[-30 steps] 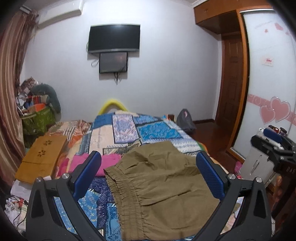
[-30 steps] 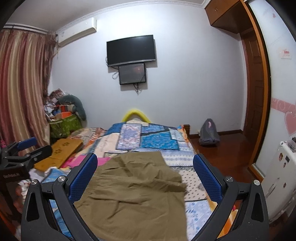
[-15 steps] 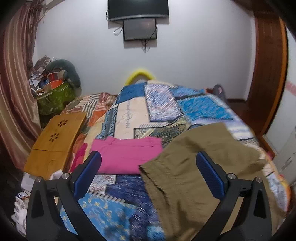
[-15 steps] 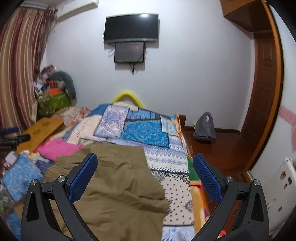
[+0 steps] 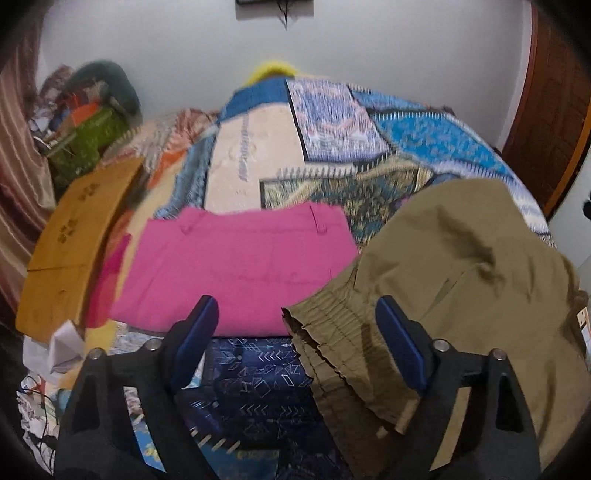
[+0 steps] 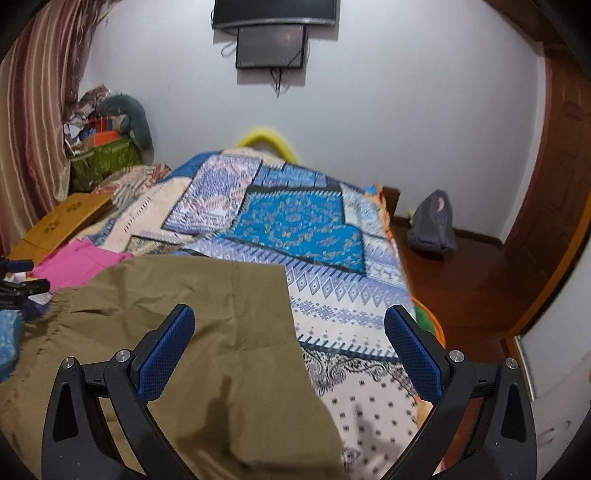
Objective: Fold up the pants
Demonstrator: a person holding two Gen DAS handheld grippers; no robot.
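Note:
Olive-brown pants (image 5: 461,280) lie spread and rumpled on the patchwork bedspread (image 5: 332,122). Their gathered waistband (image 5: 325,332) sits between my left gripper's fingers. My left gripper (image 5: 297,332) is open and empty just above that waistband corner. In the right wrist view the pants (image 6: 184,332) fill the lower left, their leg edge running down between the fingers. My right gripper (image 6: 290,349) is open and empty over that edge.
Folded pink pants (image 5: 240,266) lie left of the olive pants. A wooden lap table (image 5: 74,229) and cluttered bags (image 5: 88,129) stand at the left. A grey bag (image 6: 432,225) sits on the wooden floor right of the bed. A TV (image 6: 273,14) hangs on the far wall.
Both grippers have tilted down and moved closer to the bed. The left one has swung left toward the waistband corner; the right one toward the pants' right edge. Both stay open.

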